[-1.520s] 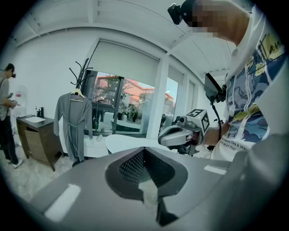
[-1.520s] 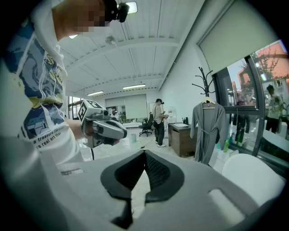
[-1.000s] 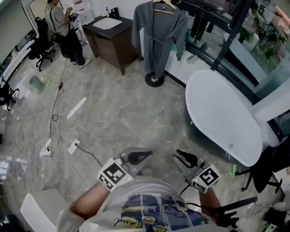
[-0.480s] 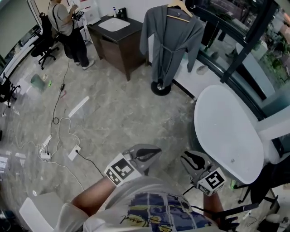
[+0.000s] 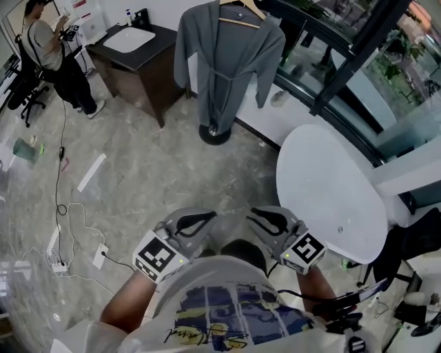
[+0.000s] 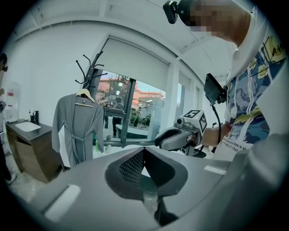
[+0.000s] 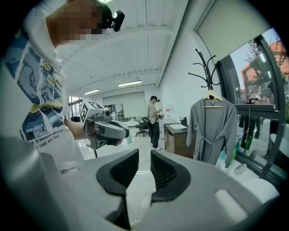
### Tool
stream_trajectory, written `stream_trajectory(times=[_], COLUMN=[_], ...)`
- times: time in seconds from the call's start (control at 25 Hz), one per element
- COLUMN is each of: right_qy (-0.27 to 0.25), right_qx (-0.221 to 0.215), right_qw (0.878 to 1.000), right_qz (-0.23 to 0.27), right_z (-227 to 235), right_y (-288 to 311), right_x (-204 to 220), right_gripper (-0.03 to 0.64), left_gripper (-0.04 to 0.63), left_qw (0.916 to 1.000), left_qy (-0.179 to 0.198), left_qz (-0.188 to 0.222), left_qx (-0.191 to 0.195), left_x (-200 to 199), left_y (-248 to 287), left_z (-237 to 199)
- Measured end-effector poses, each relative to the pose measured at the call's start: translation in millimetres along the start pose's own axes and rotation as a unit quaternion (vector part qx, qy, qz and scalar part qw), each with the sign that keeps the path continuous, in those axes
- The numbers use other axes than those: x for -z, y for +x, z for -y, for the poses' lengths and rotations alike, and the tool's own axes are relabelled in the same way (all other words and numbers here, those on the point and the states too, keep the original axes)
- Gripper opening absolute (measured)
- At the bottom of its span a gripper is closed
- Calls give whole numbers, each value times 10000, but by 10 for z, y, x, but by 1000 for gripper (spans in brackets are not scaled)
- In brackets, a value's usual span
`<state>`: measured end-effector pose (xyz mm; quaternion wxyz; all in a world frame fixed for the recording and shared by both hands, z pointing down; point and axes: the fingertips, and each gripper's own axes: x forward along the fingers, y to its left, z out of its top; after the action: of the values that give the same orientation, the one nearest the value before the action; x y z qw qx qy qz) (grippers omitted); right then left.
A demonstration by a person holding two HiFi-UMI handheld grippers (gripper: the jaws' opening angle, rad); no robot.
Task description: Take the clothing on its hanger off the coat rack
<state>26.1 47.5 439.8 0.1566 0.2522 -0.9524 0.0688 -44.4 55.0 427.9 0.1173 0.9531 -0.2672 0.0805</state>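
Head view: grey fabric robe on wooden hanger, hung on black coat rack.
Left gripper: fingers together, empty.
Right gripper: fingers narrowly apart, just closing, empty.

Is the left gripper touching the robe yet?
Apart. The head view shows a wide stretch of floor between the left gripper and the robe, which hangs on the rack.

Grey marbled floor below jaws. White oval table right of jaws. Dark sink cabinet far ahead-left. Large windows ahead-right. Ceiling strip lights lit.
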Motion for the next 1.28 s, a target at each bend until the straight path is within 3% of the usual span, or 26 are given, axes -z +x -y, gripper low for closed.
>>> stream_trajectory(times=[0.32, 0.6, 0.92, 1.28], right_qy=[-239, -388, -846, -1550], right_qx=[-259, -557, -687, -302], right_qw=[9993, 9976, 9940, 9873], right_qz=[-111, -125, 33, -158], right_z=[388, 947, 2119, 3779], right_y=[435, 782, 1003, 1053], right_x=[-257, -326, -854, -1247], right_gripper=[82, 81, 82, 102], left_gripper=[3, 3, 3, 3], left_qw=[9996, 9980, 9947, 9915], left_qy=[-192, -279, -262, -194], left_qz=[133, 163, 197, 283], left_qx=[-137, -536, -974, -1259], left_x=[-115, -228, -627, -930], left_y=[92, 309, 811, 1388], left_z=[-477, -1007, -1632, -2079])
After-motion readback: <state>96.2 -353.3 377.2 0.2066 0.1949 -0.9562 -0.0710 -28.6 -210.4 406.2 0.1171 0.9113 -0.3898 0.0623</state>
